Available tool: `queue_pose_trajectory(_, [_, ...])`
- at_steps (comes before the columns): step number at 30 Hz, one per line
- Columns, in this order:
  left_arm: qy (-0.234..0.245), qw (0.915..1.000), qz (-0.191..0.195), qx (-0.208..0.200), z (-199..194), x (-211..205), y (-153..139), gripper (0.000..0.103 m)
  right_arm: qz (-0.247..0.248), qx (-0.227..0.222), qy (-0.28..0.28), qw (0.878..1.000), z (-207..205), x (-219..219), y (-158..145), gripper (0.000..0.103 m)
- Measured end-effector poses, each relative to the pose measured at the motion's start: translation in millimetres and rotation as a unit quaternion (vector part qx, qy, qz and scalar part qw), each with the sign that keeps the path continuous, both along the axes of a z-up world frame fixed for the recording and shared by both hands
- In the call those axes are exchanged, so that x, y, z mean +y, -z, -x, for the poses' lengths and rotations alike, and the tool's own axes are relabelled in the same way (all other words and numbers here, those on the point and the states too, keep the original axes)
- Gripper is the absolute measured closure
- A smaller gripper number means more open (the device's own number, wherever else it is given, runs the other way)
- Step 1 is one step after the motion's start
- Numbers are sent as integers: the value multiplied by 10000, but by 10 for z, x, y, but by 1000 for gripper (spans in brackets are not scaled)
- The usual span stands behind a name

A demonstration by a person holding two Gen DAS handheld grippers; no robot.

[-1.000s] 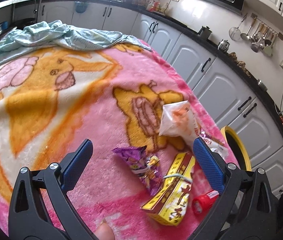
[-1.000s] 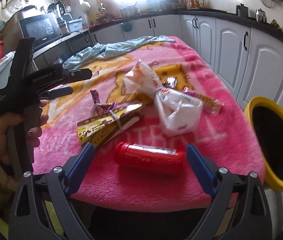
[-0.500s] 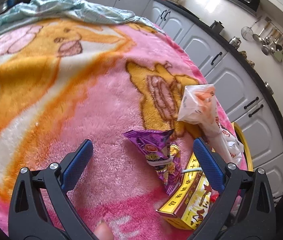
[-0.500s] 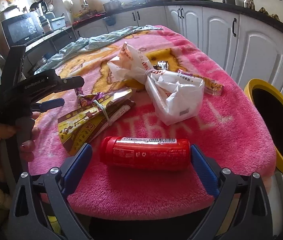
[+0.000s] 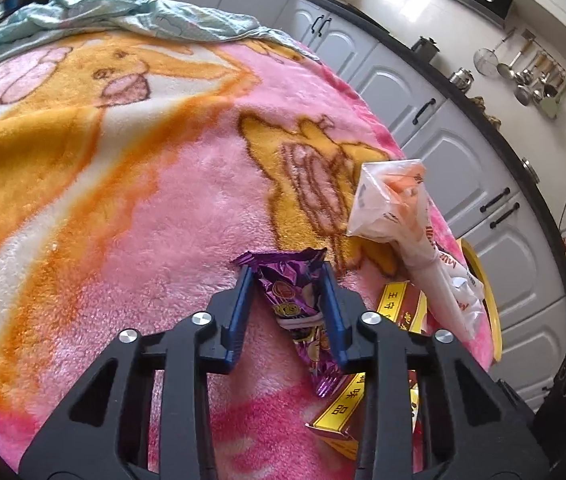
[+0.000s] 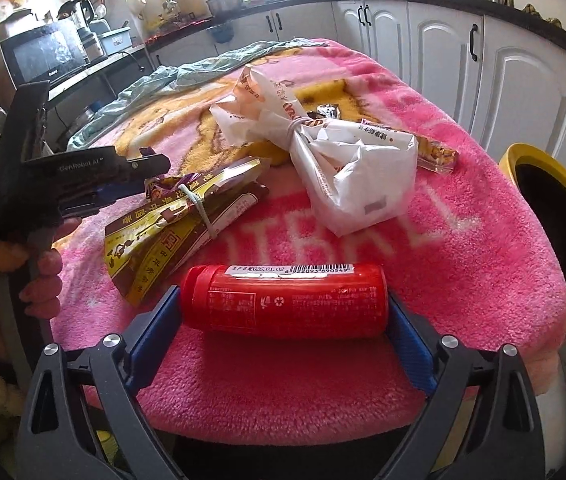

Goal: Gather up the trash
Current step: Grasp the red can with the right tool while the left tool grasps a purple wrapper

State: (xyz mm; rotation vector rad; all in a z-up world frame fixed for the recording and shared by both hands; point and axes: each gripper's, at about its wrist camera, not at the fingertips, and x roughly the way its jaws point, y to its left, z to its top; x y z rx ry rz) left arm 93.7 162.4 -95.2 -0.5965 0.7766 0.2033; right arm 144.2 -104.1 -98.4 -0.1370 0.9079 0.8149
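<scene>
- The left gripper (image 5: pixel 287 276) is closing its jaws on a purple snack wrapper (image 5: pixel 295 296) that lies between the blue pads on the pink blanket covering the bench (image 5: pixel 123 200); the pads appear to touch the wrapper's sides.
- The right gripper (image 6: pixel 283 308) sits low at the near edge of the bench with its jaws spread wide around a red bottle (image 6: pixel 283 300) lying on its side; the pads stand at the cap end and the base end, and whether they press on it cannot be told.
- Left on the bench: a yellow-and-brown packet (image 6: pixel 179 228) tied with a band, just beside the purple wrapper; a white plastic bag (image 6: pixel 343 164) knotted in the middle, toward the bench's centre; and a small snack bar wrapper (image 6: pixel 431 152) behind it near the right edge.
- A yellow-rimmed bin (image 6: pixel 555 248) stands just off the bench's right edge (its dark inside shows no contents from here).
- By the look of it, collection is at an early stage: both grippers are on their first pieces, nothing is lifted yet, and every item seen is still on the blanket.
- A crumpled pale-green cloth (image 5: pixel 123 12) lies along the far edge, apart from the litter.
</scene>
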Motion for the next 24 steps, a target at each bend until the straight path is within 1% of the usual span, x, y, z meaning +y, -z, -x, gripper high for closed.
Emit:
queue_pose_trajectory(1, [1, 10000, -22, -21, 9, -3, -14, 89, -18, 13, -8, 10000, 0, -11, -12, 11])
queue_pose_trajectory(3, [26, 9999, -102, -83, 23, -13, -70, 91, -89, 33, -10, 10000, -3, -40, -58, 11])
queue_pose_trajectory(5, [50, 9998, -98, -143, 37, -13, -101, 92, -160, -10, 5, 9999, -3, -81, -121, 11])
queue_pose_trajectory(7, [59, 9997, -146, -207, 51, -24, -157, 97, -255, -76, 42, 9996, -5, -134, -204, 11])
queue_pose_trajectory(14, [91, 9979, -348, -530, 76, -87, -437, 97, -491, -427, 235, 9976, -24, -291, -472, 11])
queue_pose_trajectory(18, [244, 9959, -443, -751, 39, -221, -646, 97, -576, -605, 390, 9957, -102, -408, -597, 11])
queue_pose_trajectory(24, [552, 9921, -559, -981, -89, -502, -879, 97, -723, -680, 723, 9924, -262, -649, -695, 11])
